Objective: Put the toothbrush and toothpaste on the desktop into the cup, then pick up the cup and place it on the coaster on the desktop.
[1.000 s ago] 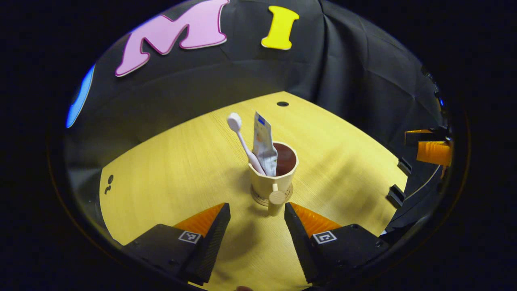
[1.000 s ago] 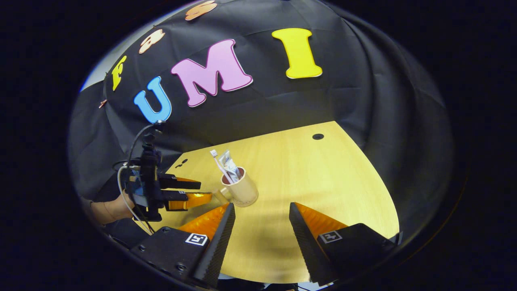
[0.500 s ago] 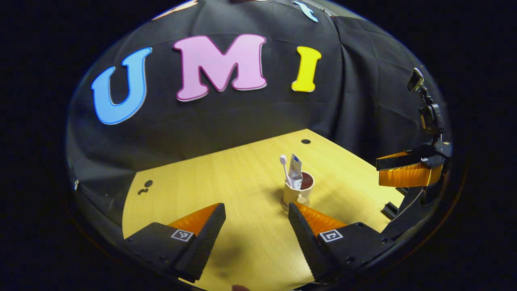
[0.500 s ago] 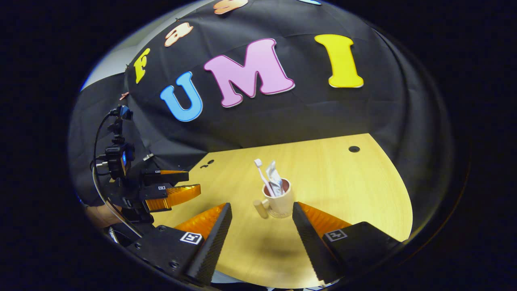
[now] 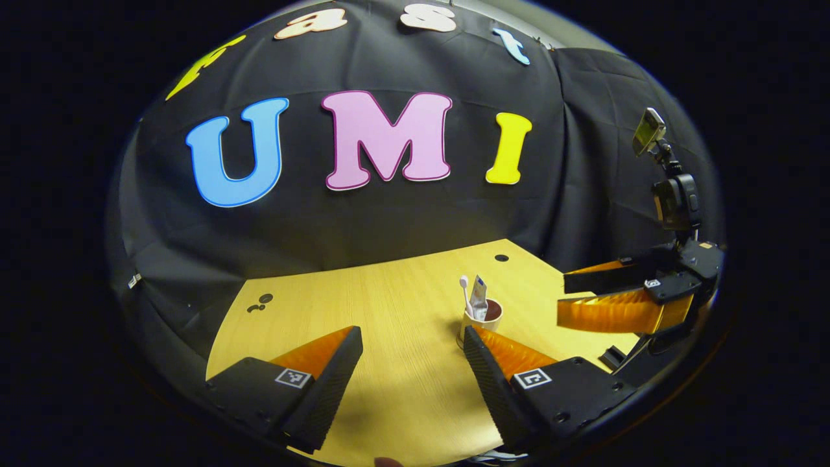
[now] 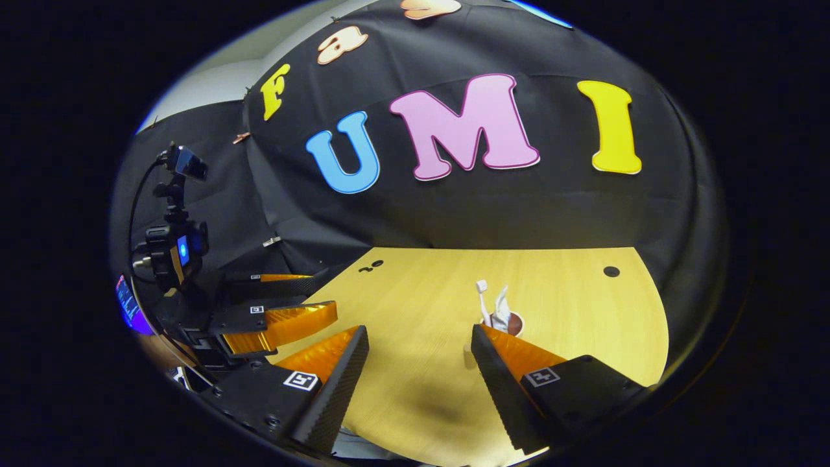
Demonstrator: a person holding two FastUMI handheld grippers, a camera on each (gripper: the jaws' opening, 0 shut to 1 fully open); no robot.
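Pale yellow wood grain across the table (image 5: 363,305), with dark round holes far right and at the left edge. Cream outside and dark reddish-brown inside on the cup (image 5: 483,316). White on the toothbrush (image 5: 465,293). White with a blue patch near the top on the toothpaste (image 5: 479,296). Plain black on the cloth wall (image 6: 493,207).

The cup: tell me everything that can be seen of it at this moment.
The cup is a pale cream mug with a dark brown inside, standing upright on the wooden desktop. A white toothbrush, head up, and a toothpaste tube stand in it and lean over its rim. In both views a finger of the nearer hand-held gripper hides its lower part, so the coaster cannot be confirmed. Neither hand-held gripper holds it.
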